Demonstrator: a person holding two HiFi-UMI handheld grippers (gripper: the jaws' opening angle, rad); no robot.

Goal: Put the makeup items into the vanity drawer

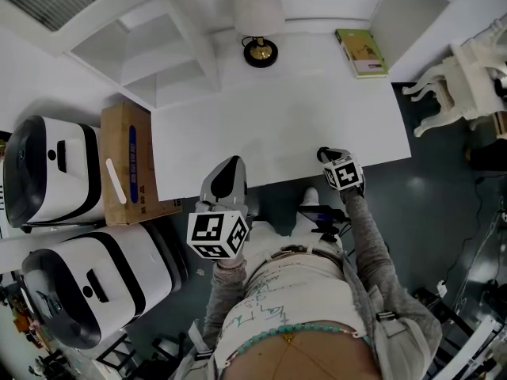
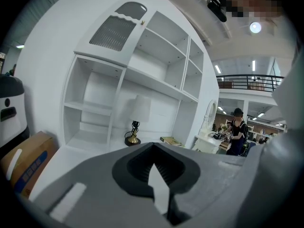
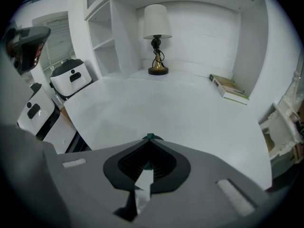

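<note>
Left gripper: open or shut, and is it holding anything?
Shut and empty. In the left gripper view the left gripper has its jaws meeting at the tips, nothing between them.

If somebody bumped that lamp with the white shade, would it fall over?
Probably tippy: the lamp has a wide shade atop a thin stem. Its round base looks small; a gentle nudge might only slide it on the smooth desk.
</note>
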